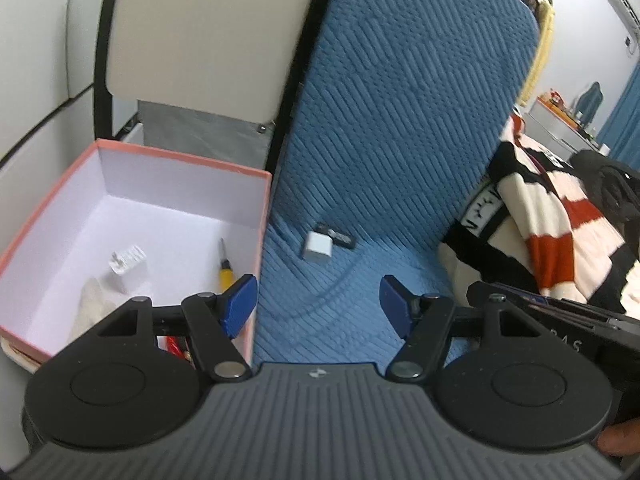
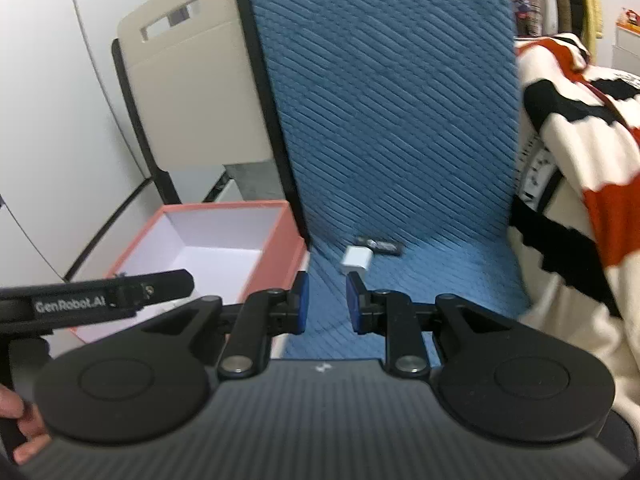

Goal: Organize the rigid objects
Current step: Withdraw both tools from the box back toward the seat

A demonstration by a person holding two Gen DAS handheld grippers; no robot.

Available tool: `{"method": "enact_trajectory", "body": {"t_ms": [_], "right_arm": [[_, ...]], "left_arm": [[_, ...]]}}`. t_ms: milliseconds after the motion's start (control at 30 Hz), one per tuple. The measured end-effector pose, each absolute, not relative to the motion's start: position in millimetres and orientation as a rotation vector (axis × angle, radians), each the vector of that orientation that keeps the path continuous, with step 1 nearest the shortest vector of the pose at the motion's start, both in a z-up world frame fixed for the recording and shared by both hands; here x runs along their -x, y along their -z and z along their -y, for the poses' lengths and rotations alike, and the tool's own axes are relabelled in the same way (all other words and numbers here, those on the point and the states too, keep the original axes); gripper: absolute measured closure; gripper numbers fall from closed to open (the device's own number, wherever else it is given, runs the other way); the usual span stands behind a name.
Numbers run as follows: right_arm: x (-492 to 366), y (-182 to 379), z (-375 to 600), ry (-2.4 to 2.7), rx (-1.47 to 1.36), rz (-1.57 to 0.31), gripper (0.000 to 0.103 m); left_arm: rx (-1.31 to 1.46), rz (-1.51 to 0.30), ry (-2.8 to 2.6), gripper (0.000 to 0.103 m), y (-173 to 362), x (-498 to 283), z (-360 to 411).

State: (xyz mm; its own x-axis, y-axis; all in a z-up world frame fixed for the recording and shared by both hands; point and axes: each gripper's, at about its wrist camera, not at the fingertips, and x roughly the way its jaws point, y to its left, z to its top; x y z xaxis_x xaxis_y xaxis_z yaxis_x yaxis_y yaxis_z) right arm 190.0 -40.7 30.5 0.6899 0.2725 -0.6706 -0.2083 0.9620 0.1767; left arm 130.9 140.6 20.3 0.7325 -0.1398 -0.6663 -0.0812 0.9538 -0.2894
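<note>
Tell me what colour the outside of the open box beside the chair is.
Salmon pink outside, white inside. The box shows its outer wall best in the right wrist view.

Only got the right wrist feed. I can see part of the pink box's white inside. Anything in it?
Observer: Yes. A white charger lies on the floor of the pink box.
Operator: Just that?
Observer: No, a yellow-handled screwdriver lies near the box's right wall.
Operator: Left tongs carrying anything?
Observer: No. The left tongs are open over the blue seat, with nothing between them.
</note>
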Motion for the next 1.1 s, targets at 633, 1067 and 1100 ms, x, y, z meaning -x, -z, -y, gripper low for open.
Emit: {"method": "enact_trajectory", "body": {"t_ms": [633, 1067, 1100], "right_arm": [[-135.1, 25.3, 104.1, -0.214, -0.076, -0.771, 0.078], [-142.6, 43.6, 109.9, -0.213, -0.105, -0.783, 0.078], [-145.5, 44.9, 110.0, -0.215, -0.106, -0.785, 0.078]], "left_arm": [[0.257, -0.782, 0.093, 0.03, 26.9, -106.6, -72.4], [0.206, -0.809, 0.087, 0.031, 82.0, -137.8, -69.5], [0.208, -0.81, 0.086, 0.031, 85.8, -141.9, -69.4]]}}
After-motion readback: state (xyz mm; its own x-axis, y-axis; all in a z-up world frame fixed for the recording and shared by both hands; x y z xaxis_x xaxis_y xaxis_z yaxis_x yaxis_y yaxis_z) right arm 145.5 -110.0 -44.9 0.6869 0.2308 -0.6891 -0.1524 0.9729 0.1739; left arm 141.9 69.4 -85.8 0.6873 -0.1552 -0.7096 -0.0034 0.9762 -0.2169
